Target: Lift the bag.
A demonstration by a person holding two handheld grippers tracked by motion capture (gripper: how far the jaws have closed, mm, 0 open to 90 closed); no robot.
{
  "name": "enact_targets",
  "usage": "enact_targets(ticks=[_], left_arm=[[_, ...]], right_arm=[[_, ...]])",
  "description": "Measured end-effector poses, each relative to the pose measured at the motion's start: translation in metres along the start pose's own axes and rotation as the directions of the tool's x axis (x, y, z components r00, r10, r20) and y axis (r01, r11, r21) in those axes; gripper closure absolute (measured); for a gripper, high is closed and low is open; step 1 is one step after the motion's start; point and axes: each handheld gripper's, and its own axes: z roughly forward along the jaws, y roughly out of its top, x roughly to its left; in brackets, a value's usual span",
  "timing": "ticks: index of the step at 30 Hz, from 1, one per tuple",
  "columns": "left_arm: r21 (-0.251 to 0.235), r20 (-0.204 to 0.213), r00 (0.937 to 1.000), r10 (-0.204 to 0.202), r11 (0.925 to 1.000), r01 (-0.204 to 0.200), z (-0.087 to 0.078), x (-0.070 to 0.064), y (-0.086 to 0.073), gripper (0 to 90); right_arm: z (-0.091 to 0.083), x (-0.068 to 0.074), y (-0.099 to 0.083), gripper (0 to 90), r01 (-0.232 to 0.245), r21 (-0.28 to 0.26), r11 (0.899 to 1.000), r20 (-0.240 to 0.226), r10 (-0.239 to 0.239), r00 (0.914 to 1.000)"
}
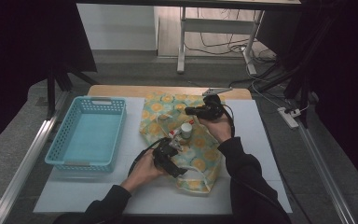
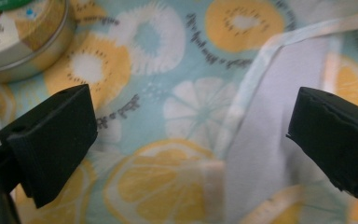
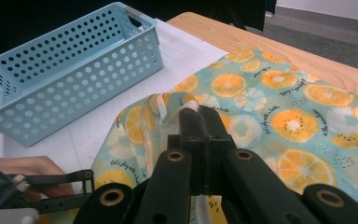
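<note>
Currently the right gripper (image 3: 200, 116) is seen with jaws pressed together on a raised fold of the fruit-print bag (image 3: 279, 107), while the left gripper (image 2: 191, 140) is held with jaws spread wide just above the same bag near its white strap (image 2: 279, 44). One bag, one blue basket (image 1: 91, 133) to its left, two grippers and one white-capped bottle (image 1: 185, 130) on the bag are counted. One round tin (image 2: 23, 42) is cut off at the left gripper view's corner, its label unreadable.

Left gripper (image 1: 175, 143): fingers (image 2: 51, 140) spread wide, pointing down.
Right gripper (image 1: 189, 110): fingers (image 3: 200, 126) pressed together, arm reaching forward.
</note>
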Motion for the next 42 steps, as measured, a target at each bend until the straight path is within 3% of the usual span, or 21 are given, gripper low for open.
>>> enact_targets(ticks=[4,7,11,15,20,26,28,32,37,42], left_arm=[[0.015,-0.026,0.9986,0.046,0.9988,-0.046,0.001,-0.002,0.0,3.4],[0.008,-0.024,0.9985,0.05,0.9987,-0.05,-0.001,-0.003,0.0,9.7],[-0.007,-0.027,0.999,0.035,0.9994,-0.035,-0.006,0.001,-0.001,33.7],[-0.008,-0.031,0.9992,0.024,0.9997,-0.024,-0.008,0.003,0.001,51.9],[0.01,-0.019,0.9998,0.004,0.9999,-0.004,-0.008,0.004,0.005,72.5],[0.015,0.015,0.9991,-0.04,0.9991,0.04,-0.007,0.007,0.007,88.8],[0.018,0.016,0.9965,-0.082,0.9965,0.082,-0.007,0.007,0.008,89.5],[0.016,0.007,0.9937,-0.112,0.9936,0.112,-0.01,0.006,0.009,89.9],[-0.049,0.043,0.9856,-0.163,0.985,0.165,-0.026,0.011,0.011,90.0],[-0.09,0.061,0.9819,-0.179,0.9788,0.184,-0.044,0.015,0.015,90.0]], right_arm=[[0.0,0.0,0.0,90.0,0.002,0.0,1.0,0.001,-0.002,1.0],[0.0,0.0,0.0,90.0,0.002,0.0,1.0,0.002,-0.002,1.0],[0.0,0.0,0.0,90.0,0.001,0.001,1.0,0.002,-0.001,1.0],[0.0,0.001,0.0,90.0,0.004,0.003,1.0,0.001,-0.004,1.0],[0.0,0.002,0.0,90.0,0.004,0.005,1.0,0.002,-0.004,1.0],[0.0,0.002,0.0,90.0,0.007,0.01,1.0,0.0,-0.007,1.0],[0.0,0.003,0.0,90.0,0.005,0.011,1.0,-0.001,-0.005,1.0],[0.0,0.002,0.0,90.0,0.001,0.019,1.0,-0.012,-0.001,0.9999],[-0.001,0.003,0.001,90.0,0.007,0.028,1.0,-0.017,-0.007,0.9998],[-0.004,0.008,0.005,90.0,0.026,0.027,0.999,-0.021,-0.026,0.9995]])
